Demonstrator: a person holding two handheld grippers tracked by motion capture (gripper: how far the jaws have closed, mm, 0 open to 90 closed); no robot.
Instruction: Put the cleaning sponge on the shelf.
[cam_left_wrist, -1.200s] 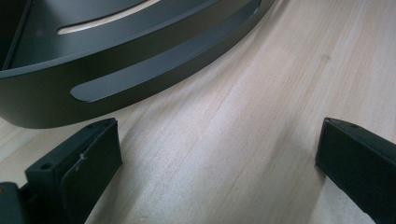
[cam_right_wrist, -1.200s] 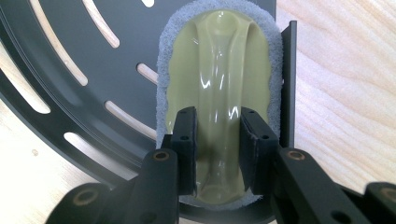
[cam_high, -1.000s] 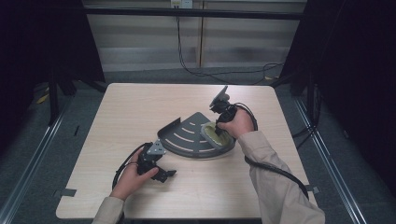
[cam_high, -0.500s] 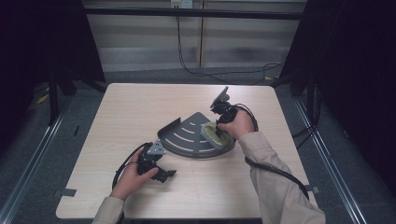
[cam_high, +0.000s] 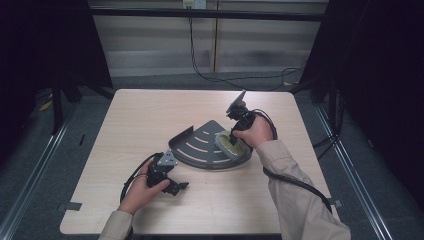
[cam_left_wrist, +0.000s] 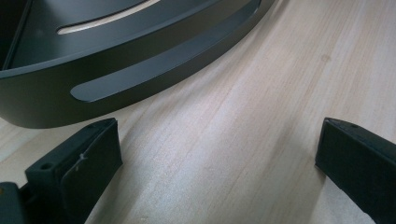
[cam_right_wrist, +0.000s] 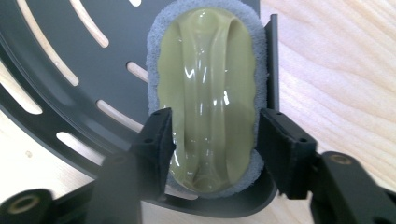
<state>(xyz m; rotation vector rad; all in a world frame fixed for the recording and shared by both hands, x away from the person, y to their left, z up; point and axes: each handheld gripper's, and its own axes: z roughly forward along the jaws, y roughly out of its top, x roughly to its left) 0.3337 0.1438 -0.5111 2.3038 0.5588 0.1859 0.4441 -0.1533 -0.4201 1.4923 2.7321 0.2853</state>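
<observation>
A dark grey quarter-round slotted tray lies mid-table. In its right corner rests a scrubber with an olive-green ridged top and a grey foam pad, seen from above as scrubber. My right gripper points down over it. Its jaws have just been opening and now straddle the scrubber's near end without squeezing it. My left gripper rests low on the table with its jaws wide apart and nothing between them. It sits just in front of the tray's curved rim. In the high view the left gripper lies at the front left.
The wooden table has bare surface behind and to the left of the tray. Cables trail from both grippers across the table. A metal rail runs along the floor at the left, and dark curtains flank both sides.
</observation>
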